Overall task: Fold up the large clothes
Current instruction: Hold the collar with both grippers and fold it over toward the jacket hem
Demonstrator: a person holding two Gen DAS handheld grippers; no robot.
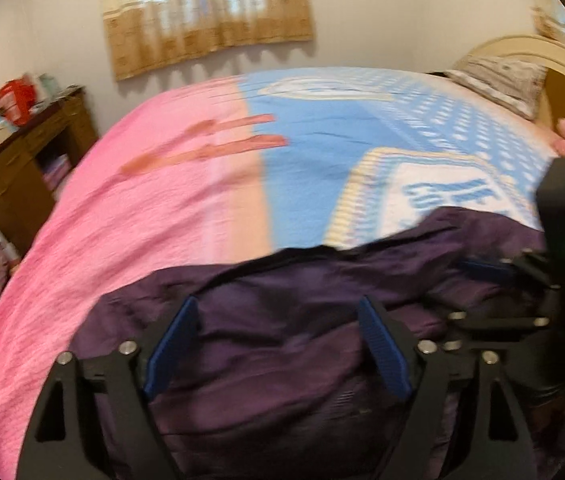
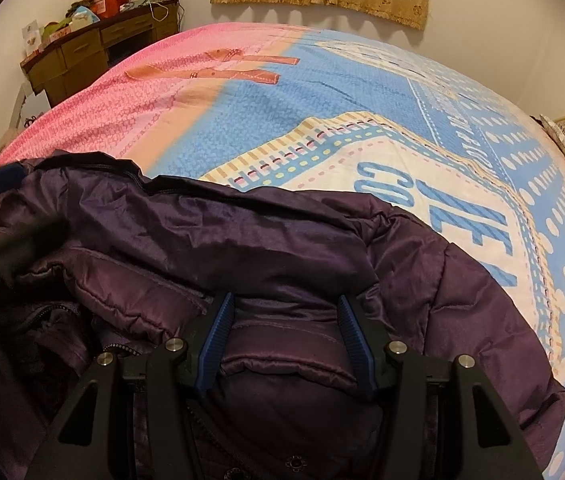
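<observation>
Clearly our dark purple quilted puffer jacket [image 2: 282, 248] looks soft, slippery, bulky. With left tongs [image 1: 278, 344] and right tongs [image 2: 284, 340] wide, holding nothing, we'd pinch stitched seams.

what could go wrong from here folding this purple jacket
1. Both grippers, left and right, are open over the puffy purple jacket; its slick, thick fabric may slip from a shallow pinch.
2. The jacket lies bunched with its zipper edge turned over, so folding now could lock in creases.
3. The grippers are close together and might collide.

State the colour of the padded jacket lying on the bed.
Dark purple jacket, clearest in the right wrist view.
</observation>
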